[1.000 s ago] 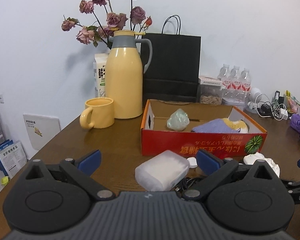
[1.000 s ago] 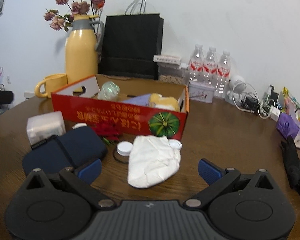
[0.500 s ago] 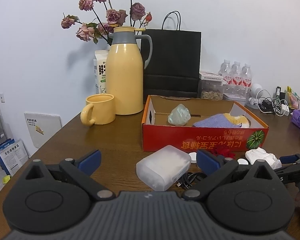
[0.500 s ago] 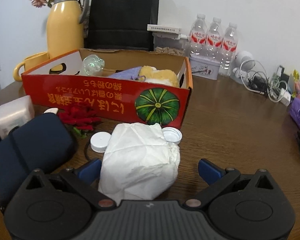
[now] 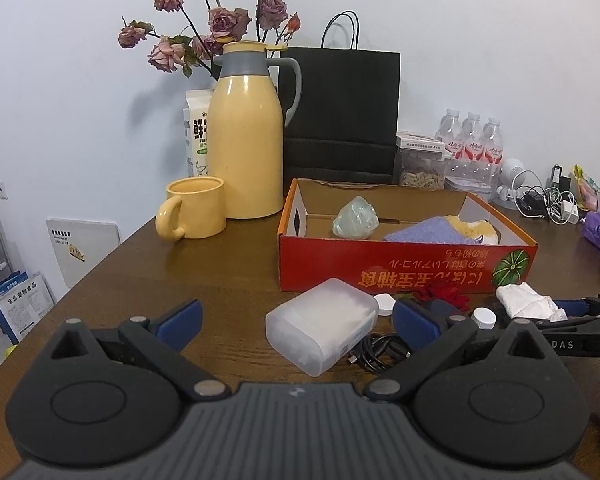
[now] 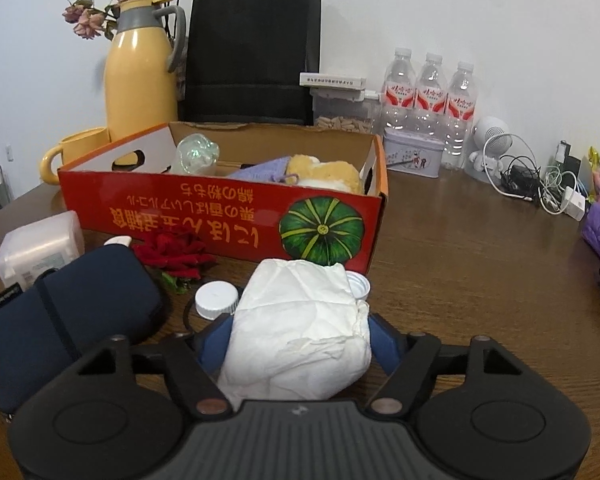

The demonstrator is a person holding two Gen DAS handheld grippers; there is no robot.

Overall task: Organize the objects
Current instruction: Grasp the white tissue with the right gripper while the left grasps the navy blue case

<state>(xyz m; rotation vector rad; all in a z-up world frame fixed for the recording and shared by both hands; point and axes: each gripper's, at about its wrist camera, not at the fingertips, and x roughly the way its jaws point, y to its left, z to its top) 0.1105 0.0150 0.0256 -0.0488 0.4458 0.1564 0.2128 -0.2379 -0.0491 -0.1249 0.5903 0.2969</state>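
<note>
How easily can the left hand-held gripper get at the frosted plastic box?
Probably easily: the frosted plastic box lies just ahead of the open left hand-held gripper, with only a black cable beside it.

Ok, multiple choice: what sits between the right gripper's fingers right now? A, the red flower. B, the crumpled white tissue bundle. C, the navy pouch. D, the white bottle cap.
B: in the right wrist view the crumpled white tissue bundle fills the gap between the blue fingers of the right gripper, whose jaws are closing on it.
</note>
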